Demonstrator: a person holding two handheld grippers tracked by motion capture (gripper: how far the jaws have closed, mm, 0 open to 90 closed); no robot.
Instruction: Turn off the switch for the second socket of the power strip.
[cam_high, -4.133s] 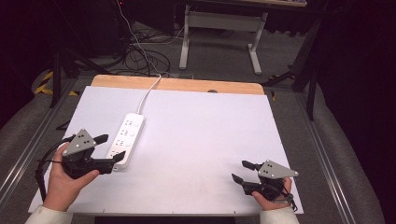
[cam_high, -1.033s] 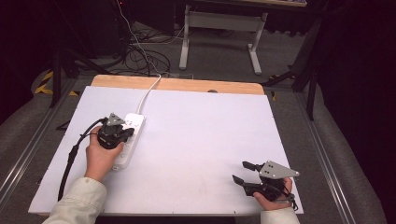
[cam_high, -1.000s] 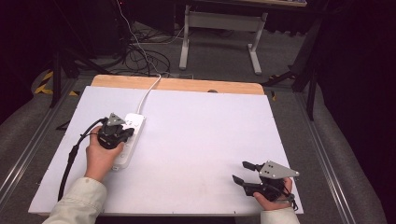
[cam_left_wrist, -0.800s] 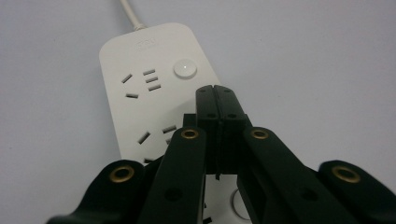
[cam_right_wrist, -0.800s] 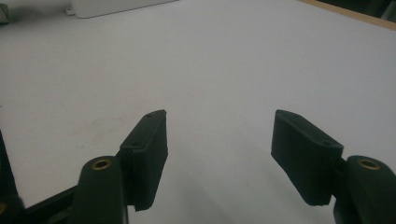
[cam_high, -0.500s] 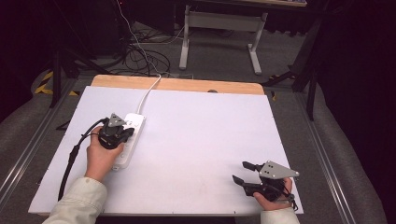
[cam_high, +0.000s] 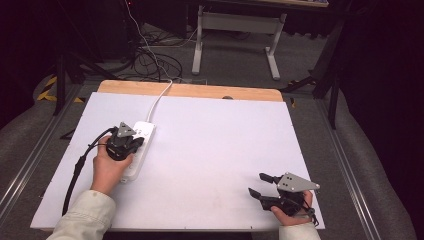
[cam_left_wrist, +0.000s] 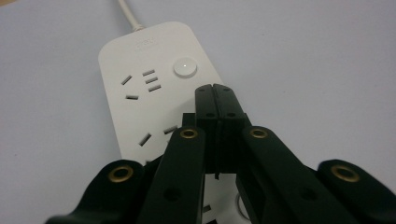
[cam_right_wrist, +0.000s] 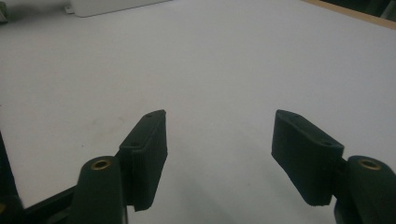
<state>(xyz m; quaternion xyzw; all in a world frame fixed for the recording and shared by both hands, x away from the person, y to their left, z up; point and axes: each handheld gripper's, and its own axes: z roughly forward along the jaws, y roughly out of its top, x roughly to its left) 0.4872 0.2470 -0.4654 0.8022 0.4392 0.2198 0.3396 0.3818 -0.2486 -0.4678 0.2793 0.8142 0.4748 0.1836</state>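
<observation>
Power strip (cam_left_wrist: 154, 102): faint embossed brand mark, unreadable.

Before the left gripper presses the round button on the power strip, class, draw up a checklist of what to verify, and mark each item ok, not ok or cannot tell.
1. Left gripper is shut, jaws together to make one pressing tip: ok.
2. Tip is lined up with the round button: not ok, it sits just short of the button and to one side.
3. Power strip lies flat on the white table: ok.
4. Strip's cord runs off the far edge, away from the gripper: ok.
5. Right gripper is open and far from the strip: ok.
6. Strip switched on: cannot tell.
</observation>
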